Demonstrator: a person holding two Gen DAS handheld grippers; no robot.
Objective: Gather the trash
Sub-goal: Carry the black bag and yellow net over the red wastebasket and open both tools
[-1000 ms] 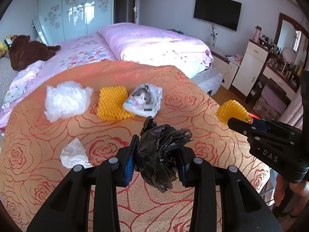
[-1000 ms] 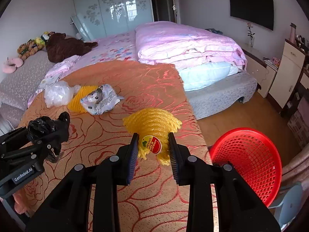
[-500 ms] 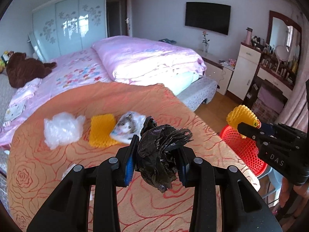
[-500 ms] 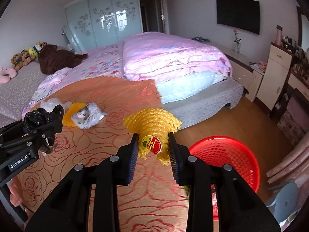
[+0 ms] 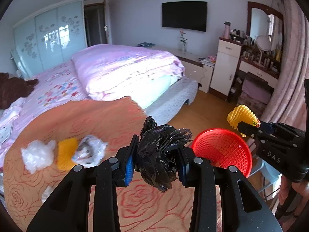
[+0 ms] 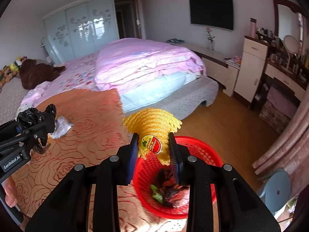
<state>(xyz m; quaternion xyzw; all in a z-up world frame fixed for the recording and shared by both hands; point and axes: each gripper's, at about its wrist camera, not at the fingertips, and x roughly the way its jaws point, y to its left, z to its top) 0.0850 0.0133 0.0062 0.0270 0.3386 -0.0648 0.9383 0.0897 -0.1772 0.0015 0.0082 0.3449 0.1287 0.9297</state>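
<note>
My left gripper is shut on a crumpled black plastic bag and hovers over the orange rose-patterned blanket. My right gripper is shut on a yellow foam fruit net with a round sticker. It hangs above the near rim of the red mesh basket, which holds several scraps. In the left wrist view the same basket stands beside the bed's edge, with the right gripper and its yellow net over its far side. The right wrist view shows the left gripper with the black bag at the left.
On the blanket lie a clear plastic wad, a yellow foam net, a printed wrapper and a white tissue. A pink duvet covers the bed. A blue stool stands right of the basket; dresser and curtain beyond.
Both grippers have swung rightward off the blanket toward the red basket, each keeping its load. The basket has come into the left view and now sits under the right gripper.
</note>
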